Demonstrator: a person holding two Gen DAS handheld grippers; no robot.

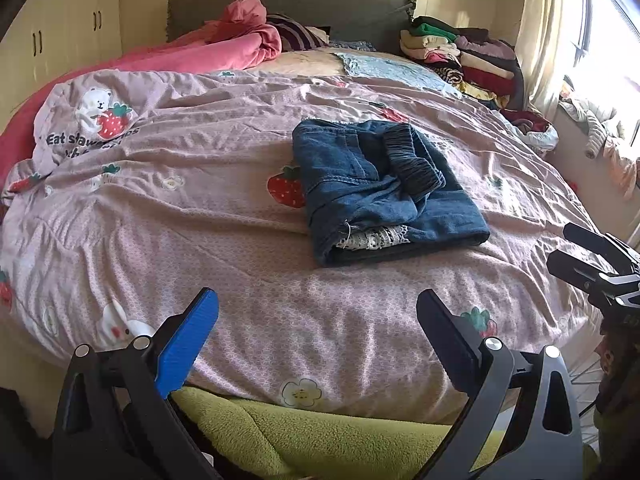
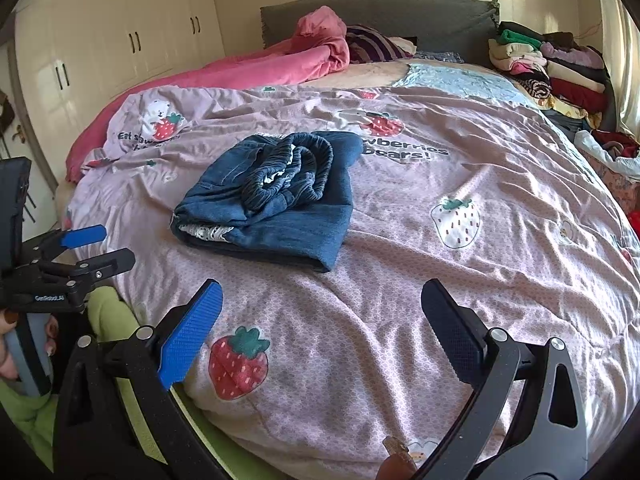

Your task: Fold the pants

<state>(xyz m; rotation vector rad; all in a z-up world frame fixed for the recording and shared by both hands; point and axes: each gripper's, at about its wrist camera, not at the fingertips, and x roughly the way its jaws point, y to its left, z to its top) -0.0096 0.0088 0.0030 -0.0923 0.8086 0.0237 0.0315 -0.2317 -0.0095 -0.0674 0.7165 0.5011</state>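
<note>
A pair of blue denim pants [image 1: 384, 188] lies folded into a compact bundle on the pink strawberry-print duvet [image 1: 200, 216], its elastic waistband uppermost and a bit of white lace showing at the near edge. In the right wrist view the same pants [image 2: 272, 204] sit left of centre. My left gripper [image 1: 318, 320] hovers open over the near part of the bed, well short of the pants, holding nothing. My right gripper [image 2: 322, 312] is likewise open and empty, nearer than the bundle. Each gripper shows at the other view's edge: the right gripper [image 1: 580, 256] and the left gripper [image 2: 96, 246].
Stacks of folded clothes [image 1: 460, 52] stand at the bed's far right by the headboard [image 1: 296, 8]. A pink blanket [image 1: 224, 48] lies crumpled at the far left. A green fleece [image 1: 320, 436] hangs at the near edge. Wardrobes [image 2: 112, 40] line the left wall; a hand [image 2: 8, 344] grips the left tool.
</note>
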